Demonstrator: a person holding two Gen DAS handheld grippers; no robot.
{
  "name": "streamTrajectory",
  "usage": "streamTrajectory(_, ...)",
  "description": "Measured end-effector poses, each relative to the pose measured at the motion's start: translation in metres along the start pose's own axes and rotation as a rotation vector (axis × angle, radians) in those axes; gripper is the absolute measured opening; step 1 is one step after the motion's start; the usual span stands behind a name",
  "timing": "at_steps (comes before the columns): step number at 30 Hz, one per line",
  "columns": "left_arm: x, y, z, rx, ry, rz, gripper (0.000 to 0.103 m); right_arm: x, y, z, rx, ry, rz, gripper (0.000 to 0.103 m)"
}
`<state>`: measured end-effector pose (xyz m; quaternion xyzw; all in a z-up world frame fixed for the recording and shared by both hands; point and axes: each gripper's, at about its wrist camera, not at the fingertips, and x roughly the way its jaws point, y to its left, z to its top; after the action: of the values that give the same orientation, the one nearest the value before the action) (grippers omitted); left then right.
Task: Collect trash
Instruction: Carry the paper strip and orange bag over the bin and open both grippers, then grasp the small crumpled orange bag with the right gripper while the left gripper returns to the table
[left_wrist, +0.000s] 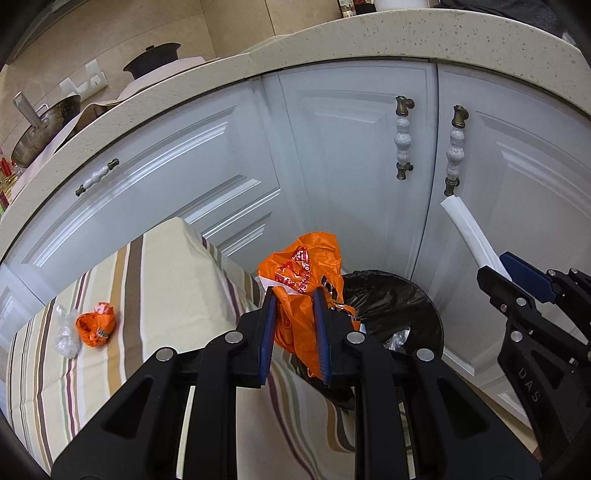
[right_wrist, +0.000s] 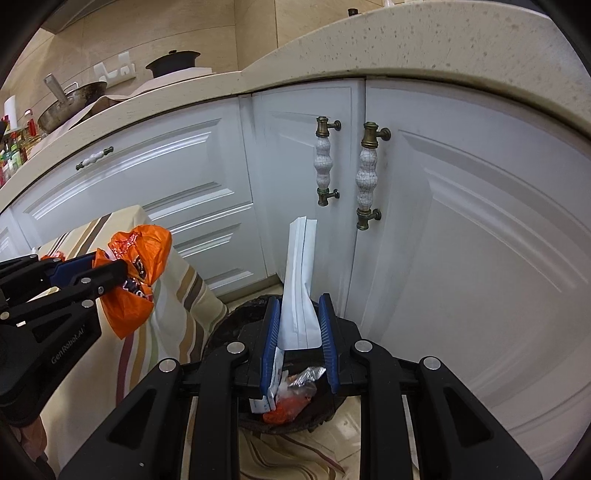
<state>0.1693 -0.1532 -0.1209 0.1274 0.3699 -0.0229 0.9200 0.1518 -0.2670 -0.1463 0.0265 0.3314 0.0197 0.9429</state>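
Note:
My left gripper (left_wrist: 294, 295) is shut on a crumpled orange plastic bag (left_wrist: 303, 273) and holds it at the table's right edge, beside the bin; it also shows in the right wrist view (right_wrist: 133, 273). My right gripper (right_wrist: 299, 306) is shut on a folded white paper packet (right_wrist: 300, 280) that stands up between the pads, right above the black-lined trash bin (right_wrist: 229, 325). The bin (left_wrist: 391, 299) holds foil and orange scraps (right_wrist: 291, 398). The right gripper with the white packet (left_wrist: 469, 232) shows at the right of the left wrist view.
A table with a striped cloth (left_wrist: 155, 280) carries a small orange wad (left_wrist: 96, 324) and a clear plastic wad (left_wrist: 66, 334). White cabinet doors with ceramic handles (right_wrist: 364, 175) stand close behind the bin. A countertop (left_wrist: 332, 44) with pans runs above.

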Motion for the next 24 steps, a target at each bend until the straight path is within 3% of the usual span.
streamTrajectory(1, 0.005, -0.003, 0.002, 0.006, 0.002, 0.004, 0.021, 0.003, 0.000, 0.001, 0.004, -0.006, -0.001, 0.025)
streamTrajectory(2, 0.009, -0.004, 0.003, 0.009, 0.006, 0.006, 0.026, 0.009, -0.003, 0.001, 0.011, -0.009, -0.001, 0.039)
streamTrajectory(3, 0.013, -0.005, 0.004, 0.008, 0.012, 0.009, 0.036, 0.015, -0.005, 0.000, 0.021, -0.005, -0.008, 0.044)
streamTrajectory(4, 0.016, -0.005, 0.005, 0.005, 0.014, 0.013, 0.038, 0.019, -0.007, -0.001, 0.030, -0.003, -0.016, 0.048)
streamTrajectory(11, 0.022, 0.007, 0.004, -0.023, 0.026, 0.019, 0.046, 0.023, -0.012, -0.008, 0.051, 0.025, -0.032, 0.049)
streamTrajectory(24, -0.003, 0.041, -0.005, -0.074, 0.003, 0.025, 0.047, 0.001, 0.005, -0.006, 0.044, 0.011, -0.030, 0.052)
